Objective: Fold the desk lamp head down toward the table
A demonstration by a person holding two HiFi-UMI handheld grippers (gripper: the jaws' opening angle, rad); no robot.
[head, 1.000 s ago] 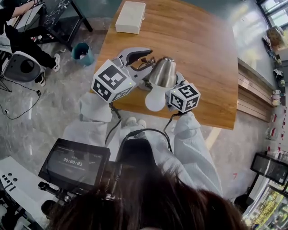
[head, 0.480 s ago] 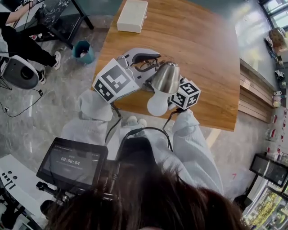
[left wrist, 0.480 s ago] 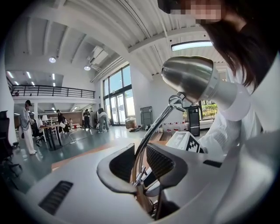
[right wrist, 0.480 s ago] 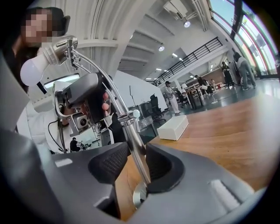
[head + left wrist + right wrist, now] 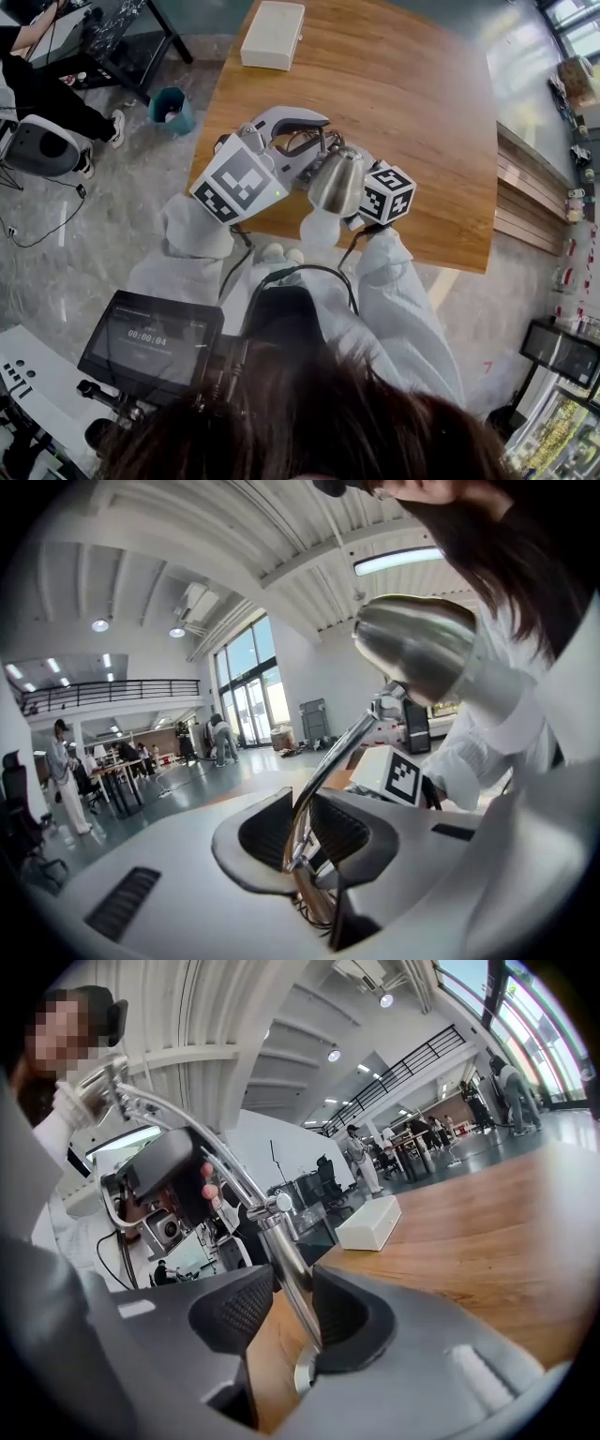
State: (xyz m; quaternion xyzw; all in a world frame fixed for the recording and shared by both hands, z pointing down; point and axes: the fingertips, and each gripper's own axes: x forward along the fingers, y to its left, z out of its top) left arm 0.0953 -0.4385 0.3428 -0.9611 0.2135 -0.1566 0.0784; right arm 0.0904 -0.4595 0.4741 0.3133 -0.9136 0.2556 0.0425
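Observation:
The desk lamp stands near the table's front edge, its silver head (image 5: 337, 178) (image 5: 417, 649) tilted so the white lit opening (image 5: 319, 228) faces the person. My left gripper (image 5: 302, 142) (image 5: 302, 829) reaches in from the left; its jaws are closing on the lamp's thin curved arm (image 5: 328, 761), and both pads sit against it. In the right gripper view my right gripper (image 5: 286, 1312) holds the thicker chrome post (image 5: 281, 1260) just below its joint (image 5: 278, 1202). From the head view only the right gripper's marker cube (image 5: 387, 195) shows; its jaws are hidden under the lamp head.
A white box (image 5: 273, 35) (image 5: 367, 1223) lies at the far left of the wooden table (image 5: 422, 103). A teal bin (image 5: 172, 110) stands on the floor left of the table. A seated person and cables are at the far left.
The left gripper's jaws have closed in on the lamp's arm. Both grippers have rolled a little, and the lamp head has shifted slightly toward the person.

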